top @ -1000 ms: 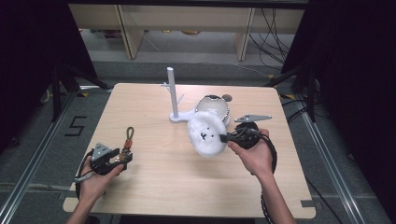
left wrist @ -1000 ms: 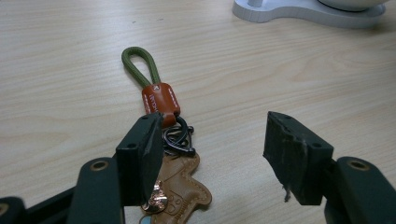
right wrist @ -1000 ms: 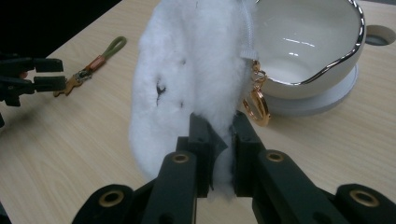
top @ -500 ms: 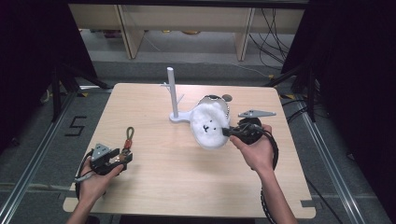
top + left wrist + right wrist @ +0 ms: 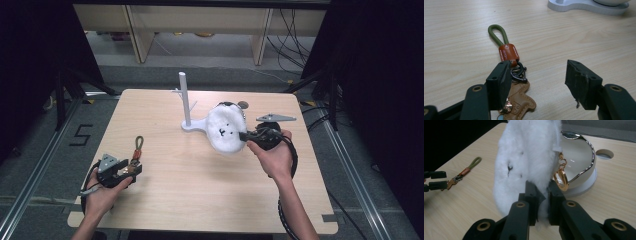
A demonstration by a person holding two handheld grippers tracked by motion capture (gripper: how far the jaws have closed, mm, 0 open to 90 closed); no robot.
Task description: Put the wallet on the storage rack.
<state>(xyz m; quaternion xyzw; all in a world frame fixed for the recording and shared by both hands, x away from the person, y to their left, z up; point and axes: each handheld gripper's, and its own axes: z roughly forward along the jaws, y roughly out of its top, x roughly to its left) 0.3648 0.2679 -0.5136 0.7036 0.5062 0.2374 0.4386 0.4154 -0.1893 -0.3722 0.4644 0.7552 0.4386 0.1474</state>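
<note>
A white fluffy plush pouch [image 5: 224,131] with a small face hangs just above the table, to the right of a white hanger stand [image 5: 184,100]. My right gripper [image 5: 245,136] is shut on its edge; in the right gripper view the jaws pinch the fur [image 5: 524,157] beside a gold ring [image 5: 562,178] on its zipper. A keychain [image 5: 137,147] with a green loop, an orange tag and a brown leather charm lies flat at the front left. My left gripper [image 5: 134,169] stands open just behind it, and its left jaw overlaps the charm [image 5: 507,53] in the left gripper view.
A white dish with a chrome rim [image 5: 579,162] sits behind the pouch, next to a round hole [image 5: 604,153] in the tabletop. The stand's flat base [image 5: 586,5] lies beyond the keychain. The light wooden table [image 5: 200,200] shows bare wood between the hands.
My right gripper has carried the pouch slightly toward the back of the table, closer to the stand's base. The left gripper and the keychain have stayed put.
</note>
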